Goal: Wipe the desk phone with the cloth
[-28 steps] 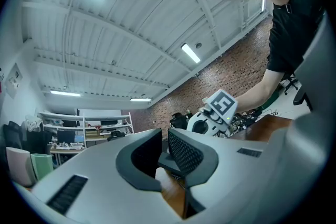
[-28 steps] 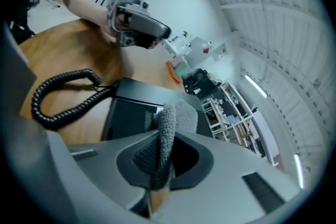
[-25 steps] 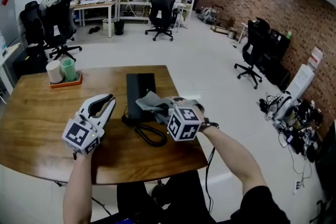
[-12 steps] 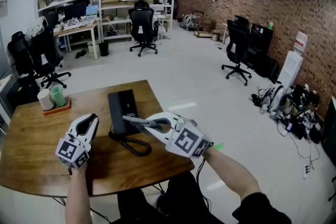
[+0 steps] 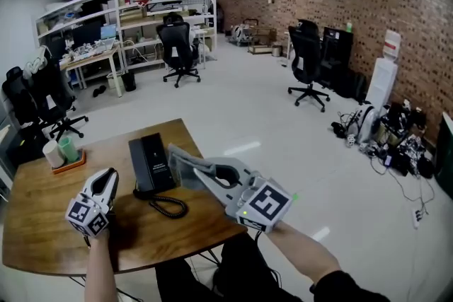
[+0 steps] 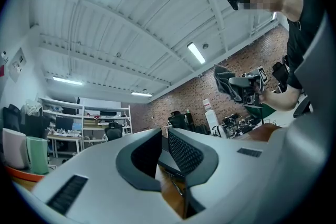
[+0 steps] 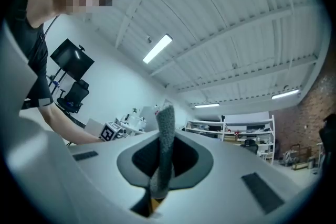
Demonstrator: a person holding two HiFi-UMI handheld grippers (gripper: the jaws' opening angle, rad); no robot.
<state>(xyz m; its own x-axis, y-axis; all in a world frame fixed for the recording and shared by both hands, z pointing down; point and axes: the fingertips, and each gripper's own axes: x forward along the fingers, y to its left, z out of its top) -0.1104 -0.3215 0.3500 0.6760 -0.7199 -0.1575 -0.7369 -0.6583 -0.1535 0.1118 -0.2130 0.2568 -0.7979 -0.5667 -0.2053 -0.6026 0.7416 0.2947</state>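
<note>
Right gripper (image 5: 177,156) is shut tight on a grey cloth (image 5: 187,165). In the right gripper view, the cloth (image 7: 166,136) stands up in a thin strip from between the two jaws of this gripper (image 7: 163,168), and the jaws press on it from both sides. From the head view, the gripper reaches out over the near right part of the brown wooden table (image 5: 42,230), and the cloth sits at its tip, just beside the right side of the phone (image 5: 150,162). I cannot tell if the cloth touches the phone

The phone is black and lies flat near the far right edge of the table. Its curly black cord (image 5: 167,206) loops on the wood in front of it

Left gripper (image 5: 108,179) is held over the table to the left of the phone, near it but not touching. In the left gripper view, the jaws of this gripper (image 6: 164,148) have a small gap, and nothing is between them

A little tray (image 5: 69,165) sits at the far left of the table, well apart from the phone. It holds a white cup (image 5: 51,152) and a green cup (image 5: 69,148), side by side

Behind the table is a big room with a pale floor, a black chair (image 5: 177,46), white shelves (image 5: 141,7) and a brick wall (image 5: 368,3)
</note>
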